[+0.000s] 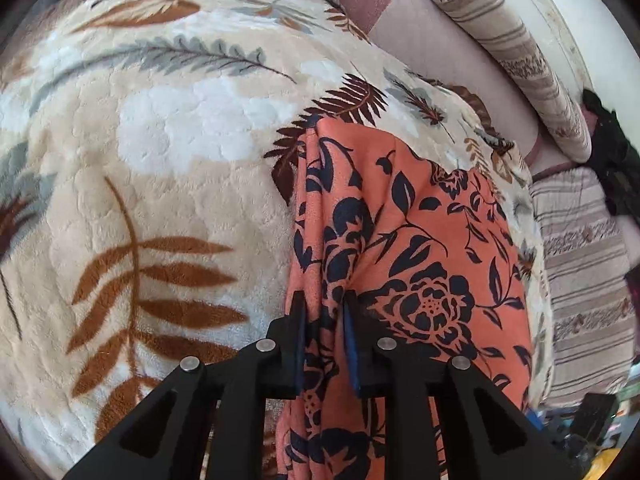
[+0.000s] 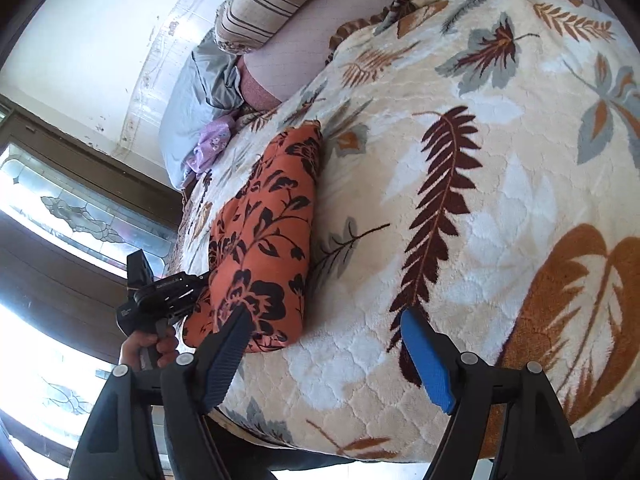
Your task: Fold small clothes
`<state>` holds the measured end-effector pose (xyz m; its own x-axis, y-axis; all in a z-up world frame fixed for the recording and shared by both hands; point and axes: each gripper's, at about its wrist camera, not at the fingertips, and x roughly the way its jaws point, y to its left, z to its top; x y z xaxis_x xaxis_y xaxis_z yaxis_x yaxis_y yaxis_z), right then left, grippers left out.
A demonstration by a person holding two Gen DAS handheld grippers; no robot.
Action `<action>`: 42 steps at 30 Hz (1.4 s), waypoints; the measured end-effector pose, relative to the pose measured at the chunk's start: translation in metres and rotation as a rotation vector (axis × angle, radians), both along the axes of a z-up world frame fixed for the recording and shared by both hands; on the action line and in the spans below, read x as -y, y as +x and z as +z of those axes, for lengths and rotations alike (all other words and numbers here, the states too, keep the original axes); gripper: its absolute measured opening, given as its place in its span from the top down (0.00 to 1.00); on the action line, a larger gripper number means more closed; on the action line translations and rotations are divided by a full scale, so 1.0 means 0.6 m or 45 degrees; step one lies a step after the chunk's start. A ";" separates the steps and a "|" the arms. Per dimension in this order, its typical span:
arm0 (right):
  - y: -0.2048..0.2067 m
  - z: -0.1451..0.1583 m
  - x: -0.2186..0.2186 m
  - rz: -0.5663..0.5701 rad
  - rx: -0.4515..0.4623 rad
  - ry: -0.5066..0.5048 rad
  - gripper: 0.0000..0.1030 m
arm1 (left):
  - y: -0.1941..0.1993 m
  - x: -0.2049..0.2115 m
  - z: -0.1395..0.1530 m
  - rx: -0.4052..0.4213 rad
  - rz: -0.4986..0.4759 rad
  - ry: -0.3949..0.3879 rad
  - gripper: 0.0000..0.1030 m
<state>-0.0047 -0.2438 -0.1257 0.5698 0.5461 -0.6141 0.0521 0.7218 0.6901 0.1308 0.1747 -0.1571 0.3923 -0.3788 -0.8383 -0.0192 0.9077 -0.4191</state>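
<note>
An orange garment with a dark navy flower print lies folded lengthwise on a cream leaf-patterned blanket. My left gripper is shut on a bunched fold of its near edge. In the right wrist view the same garment lies as a long strip at the bed's left edge, with the left gripper and the hand holding it at its near end. My right gripper is open and empty, hovering over the blanket just right of the garment's near end.
Striped bolster pillows and a striped cushion lie along the wall. A grey pillow and a small lilac cloth sit beyond the garment's far end. A dark window frame is past the bed's edge.
</note>
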 end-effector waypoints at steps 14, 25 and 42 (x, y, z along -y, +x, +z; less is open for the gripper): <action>-0.007 -0.006 0.005 0.041 -0.034 0.022 0.21 | -0.008 0.015 0.004 0.020 0.030 0.135 0.66; 0.006 0.004 -0.025 0.089 -0.046 -0.025 0.21 | -0.014 0.009 0.002 0.057 0.009 0.119 0.65; 0.032 -0.047 0.010 0.051 -0.180 0.184 0.21 | -0.083 0.068 0.118 0.338 0.041 0.426 0.49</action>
